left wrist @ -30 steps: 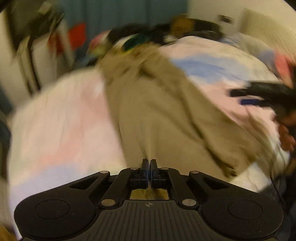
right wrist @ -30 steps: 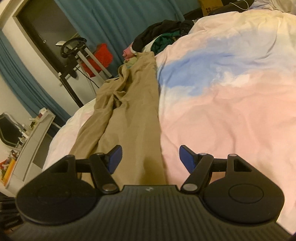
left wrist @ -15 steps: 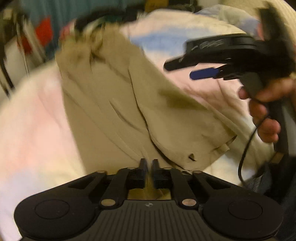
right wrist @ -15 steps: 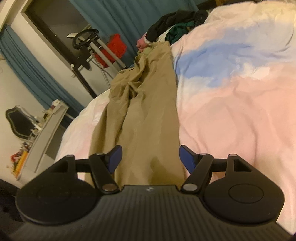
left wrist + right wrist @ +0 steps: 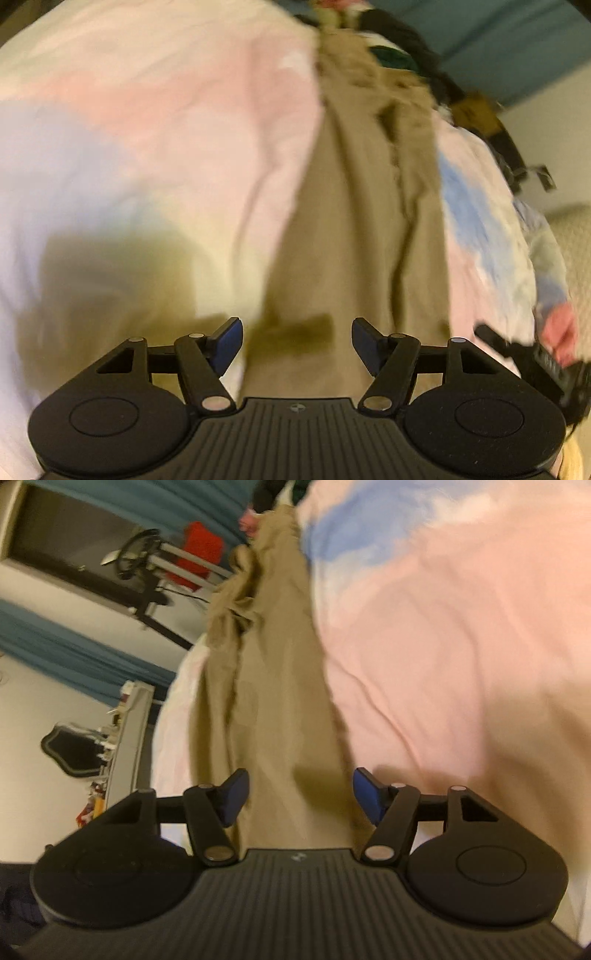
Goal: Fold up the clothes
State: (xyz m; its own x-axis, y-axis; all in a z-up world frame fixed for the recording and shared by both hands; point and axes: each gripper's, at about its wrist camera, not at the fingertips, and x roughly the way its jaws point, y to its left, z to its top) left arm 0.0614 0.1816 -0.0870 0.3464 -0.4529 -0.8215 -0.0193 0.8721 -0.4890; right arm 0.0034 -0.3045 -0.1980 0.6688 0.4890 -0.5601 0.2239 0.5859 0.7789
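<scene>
Khaki trousers (image 5: 354, 229) lie lengthwise on a pink, blue and white bedspread (image 5: 155, 122), folded into one long narrow strip. My left gripper (image 5: 297, 345) is open and empty just above the near end of the trousers. My right gripper (image 5: 299, 794) is open and empty, also over the near end of the trousers (image 5: 266, 701). The far end of the trousers is bunched and wrinkled. Part of the right gripper and the hand holding it show at the right edge of the left wrist view (image 5: 546, 365).
A pile of dark, green and pink clothes (image 5: 399, 44) lies at the far end of the bed. Teal curtains (image 5: 85, 650), a black stand with a red item (image 5: 192, 554) and a cluttered white shelf (image 5: 125, 734) stand beside the bed (image 5: 461, 627).
My left gripper has opened and let go of the trousers. The trouser leg it held now lies folded over the other. Both grippers have swung over the near end.
</scene>
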